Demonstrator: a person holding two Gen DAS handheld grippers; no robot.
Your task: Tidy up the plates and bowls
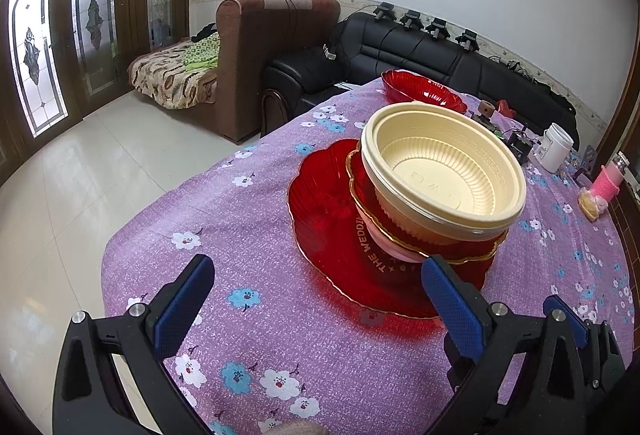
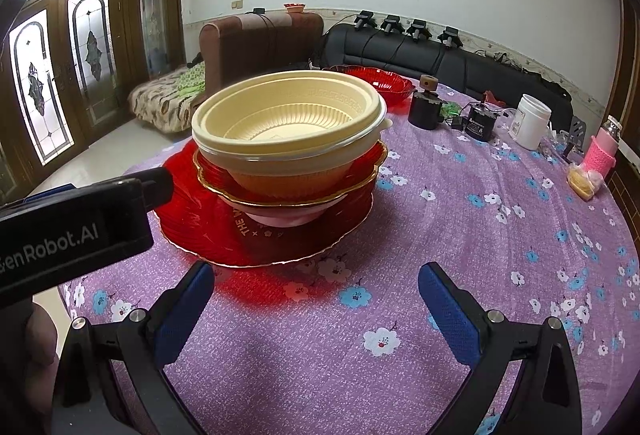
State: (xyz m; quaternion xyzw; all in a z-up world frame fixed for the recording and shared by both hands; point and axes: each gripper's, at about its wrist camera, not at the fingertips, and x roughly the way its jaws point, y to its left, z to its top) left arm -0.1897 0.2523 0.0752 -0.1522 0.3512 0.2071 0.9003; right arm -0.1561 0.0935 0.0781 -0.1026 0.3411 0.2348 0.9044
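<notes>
A stack stands on the purple flowered tablecloth. At its base is a large red plate. On that sit a pale pink bowl, a gold-rimmed red plate, and nested cream ribbed bowls on top. A separate red scalloped bowl rests at the table's far side. My left gripper is open, just short of the large plate's near rim. My right gripper is also open and empty, in front of the stack.
At the far right stand a white jar, a pink-sleeved bottle, a black round device and small electronics with cables. The table edge drops to a tiled floor on the left. The left gripper's body crosses the right wrist view.
</notes>
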